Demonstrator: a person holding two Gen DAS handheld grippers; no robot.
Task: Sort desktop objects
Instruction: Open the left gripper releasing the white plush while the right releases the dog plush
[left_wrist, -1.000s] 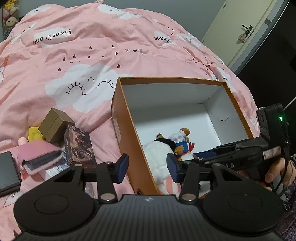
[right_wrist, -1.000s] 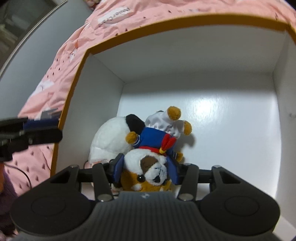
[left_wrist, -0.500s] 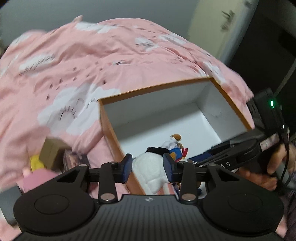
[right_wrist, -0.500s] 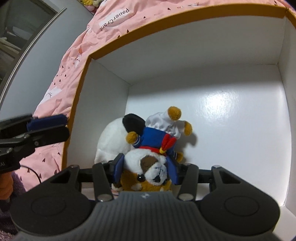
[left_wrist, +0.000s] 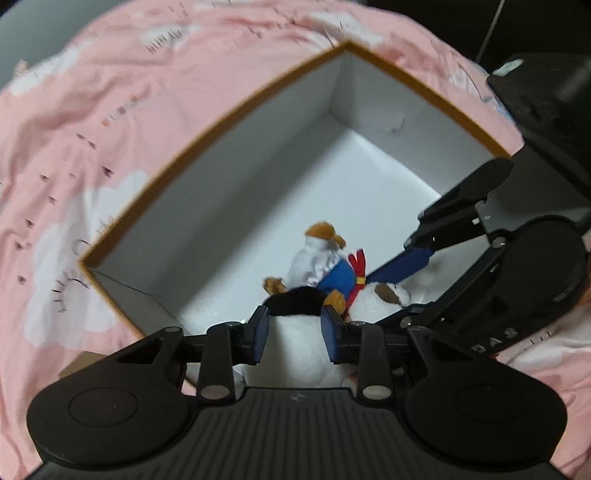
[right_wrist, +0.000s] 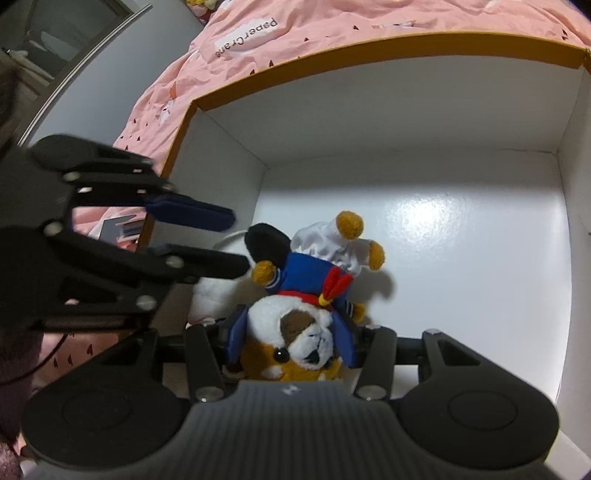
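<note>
L gripper (left_wrist: 295, 334) now over box (left_wrist: 207, 155), narrowing round white plush (left_wrist: 295, 354), R gripper (right_wrist: 291, 341) clamping dog plush (right_wrist: 299, 343)

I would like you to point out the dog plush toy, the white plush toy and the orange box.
dog plush toy (right_wrist: 295, 328), right wrist view, on its white forehead.
white plush toy (left_wrist: 295, 350), left wrist view, on its white body.
orange box (right_wrist: 369, 46), right wrist view, on its far orange rim.
</note>
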